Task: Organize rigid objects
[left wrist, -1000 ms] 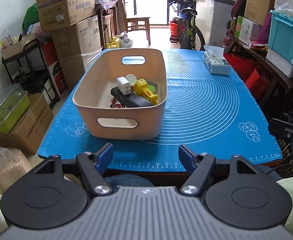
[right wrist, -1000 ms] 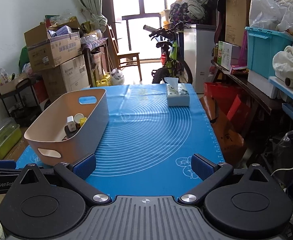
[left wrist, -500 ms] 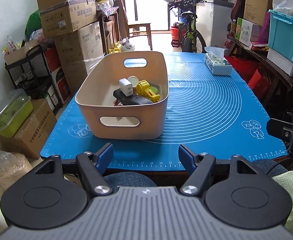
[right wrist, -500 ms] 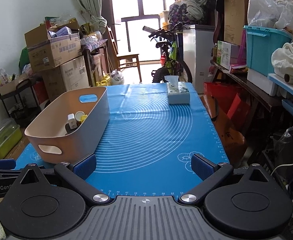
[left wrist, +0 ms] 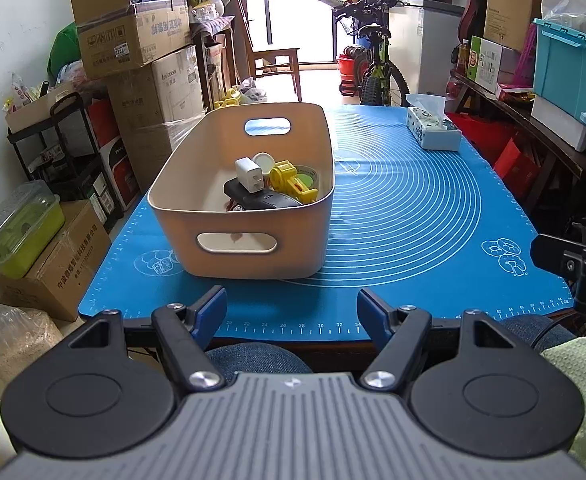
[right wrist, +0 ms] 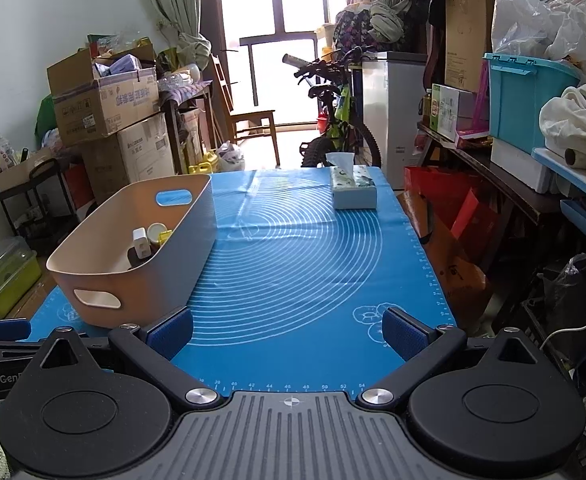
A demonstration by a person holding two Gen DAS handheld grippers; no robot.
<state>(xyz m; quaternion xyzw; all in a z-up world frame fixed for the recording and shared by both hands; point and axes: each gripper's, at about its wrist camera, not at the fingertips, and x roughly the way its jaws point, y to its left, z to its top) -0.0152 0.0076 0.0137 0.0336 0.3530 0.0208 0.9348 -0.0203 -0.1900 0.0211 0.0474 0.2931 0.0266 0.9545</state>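
Short of the blue mat, left gripper and right gripper both wide apart, empty, touching nothing.

I count one beige bin at the centre of the left wrist view, standing on one blue mat that covers the worktop. Inside the bin I make out one white plug adapter, one white round cap, one yellow toy piece, one green-centred roll and one black device; anything beneath them I cannot count. One tissue box lies at upper right on the mat. I see two hand-held grippers: the left hand-held gripper and the right hand-held gripper, each with two blue pads.
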